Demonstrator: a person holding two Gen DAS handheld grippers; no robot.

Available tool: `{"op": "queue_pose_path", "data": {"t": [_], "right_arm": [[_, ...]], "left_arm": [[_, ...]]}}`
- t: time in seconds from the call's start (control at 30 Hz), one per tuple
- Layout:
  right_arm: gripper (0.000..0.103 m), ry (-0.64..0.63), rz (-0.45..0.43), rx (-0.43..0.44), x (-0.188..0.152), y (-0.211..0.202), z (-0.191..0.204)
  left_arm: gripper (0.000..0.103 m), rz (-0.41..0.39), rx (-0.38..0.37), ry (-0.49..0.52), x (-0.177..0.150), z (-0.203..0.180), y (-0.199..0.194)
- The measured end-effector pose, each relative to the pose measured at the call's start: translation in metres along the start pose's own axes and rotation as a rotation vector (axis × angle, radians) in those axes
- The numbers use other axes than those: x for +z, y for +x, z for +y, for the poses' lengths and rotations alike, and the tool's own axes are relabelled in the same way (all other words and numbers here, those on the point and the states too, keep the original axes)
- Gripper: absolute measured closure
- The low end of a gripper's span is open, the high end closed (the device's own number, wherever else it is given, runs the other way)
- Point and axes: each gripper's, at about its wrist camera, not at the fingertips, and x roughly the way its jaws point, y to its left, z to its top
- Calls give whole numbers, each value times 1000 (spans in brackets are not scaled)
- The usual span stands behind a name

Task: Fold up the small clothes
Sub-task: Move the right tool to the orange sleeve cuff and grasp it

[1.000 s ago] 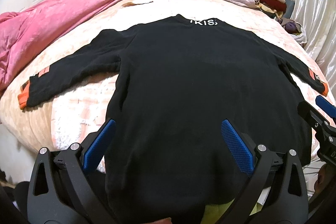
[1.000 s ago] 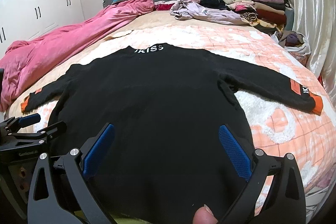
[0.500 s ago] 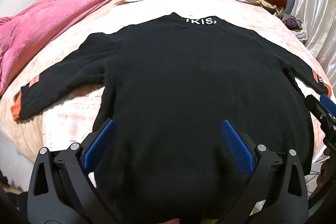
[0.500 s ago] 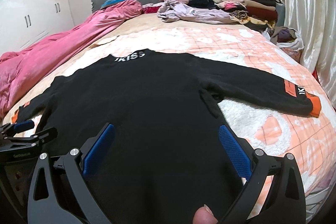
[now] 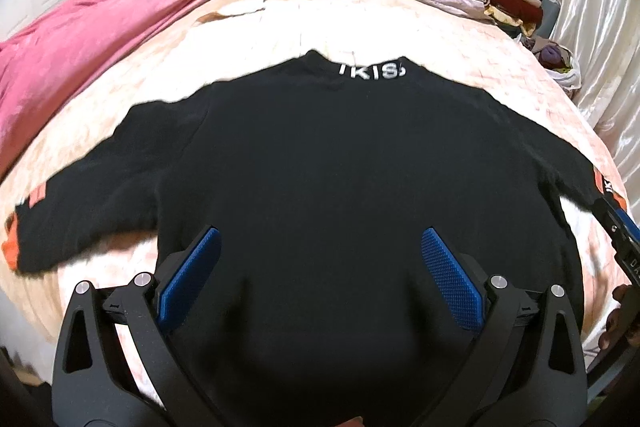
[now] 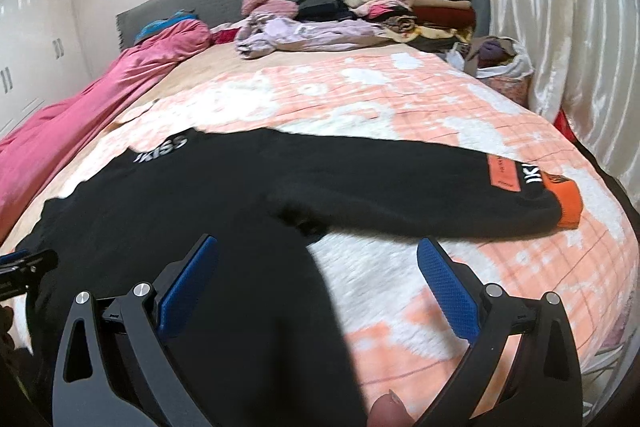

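Sweater: your black sweater (image 5: 340,167) lies flat on the bed (image 6: 420,99), sleeves spread.
Left tool (image 5: 318,267): your fingers stand apart, holding nothing.
Right tool (image 6: 316,279): apart too, above the hem's right side.

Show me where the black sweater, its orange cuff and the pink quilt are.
black sweater (image 5: 340,187), left wrist view, middle of the body.
orange cuff (image 6: 568,203), right wrist view, end of the sleeve.
pink quilt (image 5: 100,39), left wrist view, its middle folds.
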Motion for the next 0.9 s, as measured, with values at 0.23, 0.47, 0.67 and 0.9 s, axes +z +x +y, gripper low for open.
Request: {"op": "queue_pose_path", "data": {"t": [0.23, 0.47, 0.67, 0.9], "right_arm": [[4, 50, -21, -71, 15, 10, -33], [4, 95, -27, -148, 26, 21, -71], [4, 134, -28, -221, 32, 27, -102], [4, 162, -19, -274, 37, 29, -136]], "left_arm": [[9, -4, -42, 23, 28, -14, 14], [9, 25, -59, 53, 45, -28, 34], [9, 34, -41, 65, 53, -35, 50], [9, 84, -33, 100, 57, -43, 77]]}}
